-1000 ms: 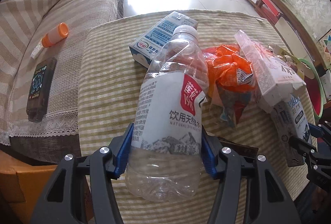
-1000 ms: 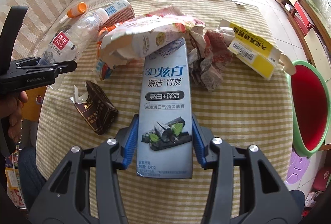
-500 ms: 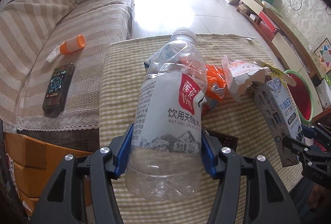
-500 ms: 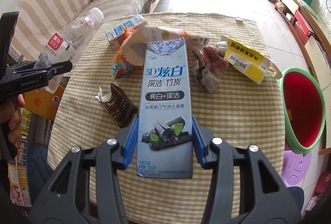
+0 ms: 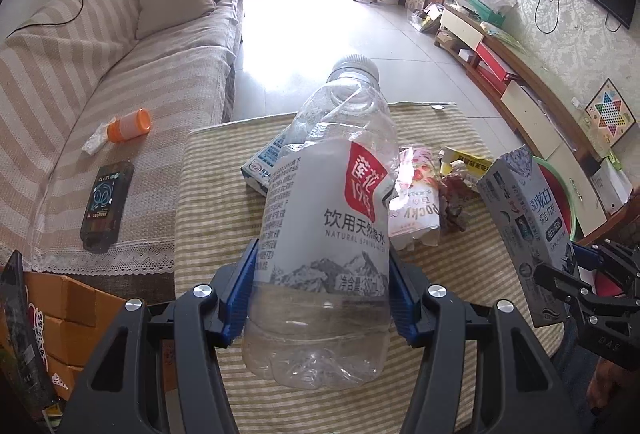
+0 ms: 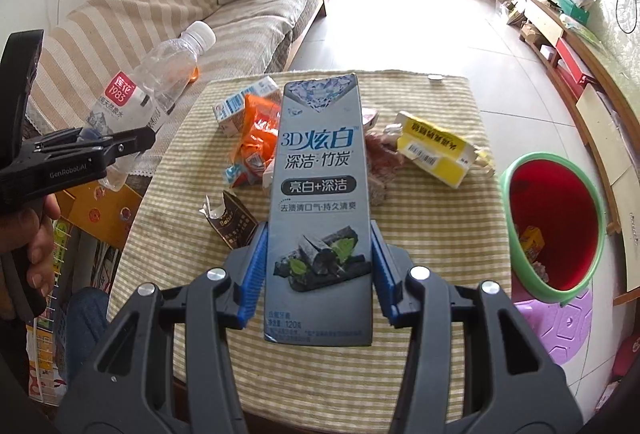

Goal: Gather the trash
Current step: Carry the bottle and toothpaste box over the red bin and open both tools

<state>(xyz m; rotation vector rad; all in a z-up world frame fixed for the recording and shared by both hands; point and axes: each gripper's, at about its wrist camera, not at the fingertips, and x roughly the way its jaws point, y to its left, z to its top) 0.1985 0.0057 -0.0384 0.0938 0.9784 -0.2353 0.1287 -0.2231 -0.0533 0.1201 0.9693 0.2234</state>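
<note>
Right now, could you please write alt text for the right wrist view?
The right gripper grips a grey toothpaste box upright above a striped table littered with wrappers; a red bin stands to the right, and the left gripper holds a plastic bottle.

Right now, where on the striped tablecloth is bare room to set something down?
Bare cloth lies along the near edge of the tablecloth and on its right side, below the yellow box. The far left is crowded: orange wrapper, milk carton, brown carton.

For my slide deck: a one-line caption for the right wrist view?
Right gripper holds a toothpaste box above the littered table, red bin alongside.
</note>
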